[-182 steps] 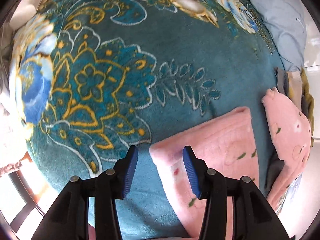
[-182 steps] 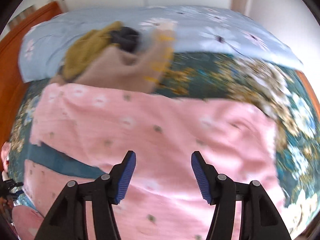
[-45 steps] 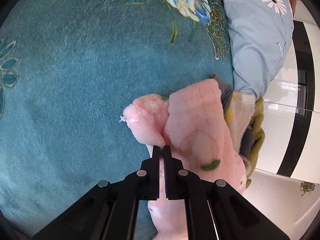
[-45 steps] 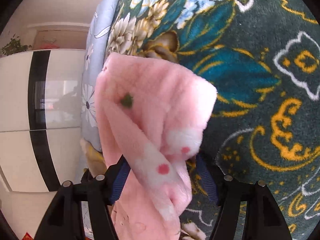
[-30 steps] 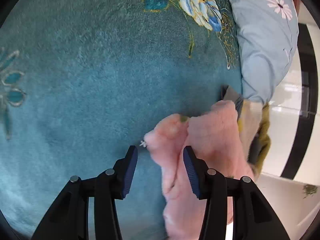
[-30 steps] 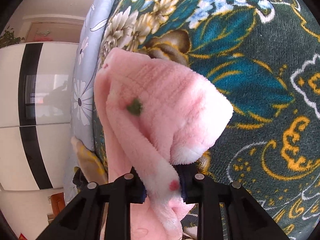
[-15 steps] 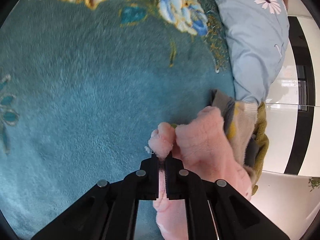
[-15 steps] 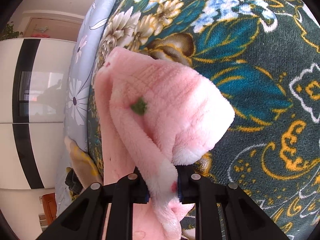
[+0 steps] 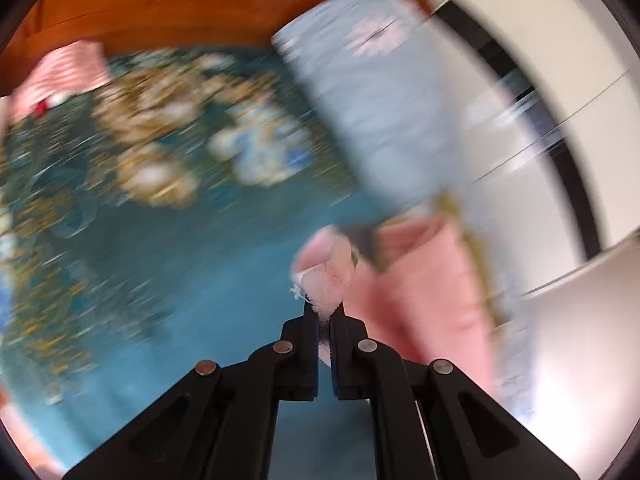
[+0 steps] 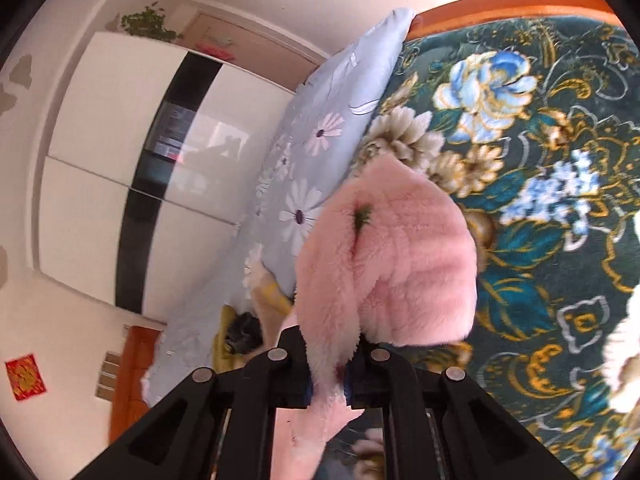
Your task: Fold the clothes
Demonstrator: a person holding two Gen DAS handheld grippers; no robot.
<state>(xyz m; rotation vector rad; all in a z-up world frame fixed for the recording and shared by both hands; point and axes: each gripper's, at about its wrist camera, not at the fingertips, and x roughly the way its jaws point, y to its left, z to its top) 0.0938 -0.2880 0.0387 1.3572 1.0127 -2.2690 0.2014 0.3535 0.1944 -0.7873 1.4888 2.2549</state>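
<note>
A pink fleece garment [image 9: 424,280] with small green marks hangs over the teal floral blanket [image 9: 200,272]; this view is motion-blurred. My left gripper [image 9: 325,316] is shut on a corner of it. In the right wrist view the same pink fleece garment [image 10: 392,264] bulges up in a thick fold, and my right gripper [image 10: 329,368] is shut on its edge. Both hold it lifted off the bed.
A light blue daisy-print pillow [image 10: 320,152] lies along the bed's edge, with a small pile of yellow and grey clothes [image 10: 244,332] beside it. A red-striped cloth [image 9: 60,76] lies near the orange headboard [image 9: 160,4]. A white wardrobe [image 10: 120,160] stands beyond.
Both grippers have lifted and tilted up with the pink garment; more of the room and headboard now shows. The left view has become blurred from fast motion.
</note>
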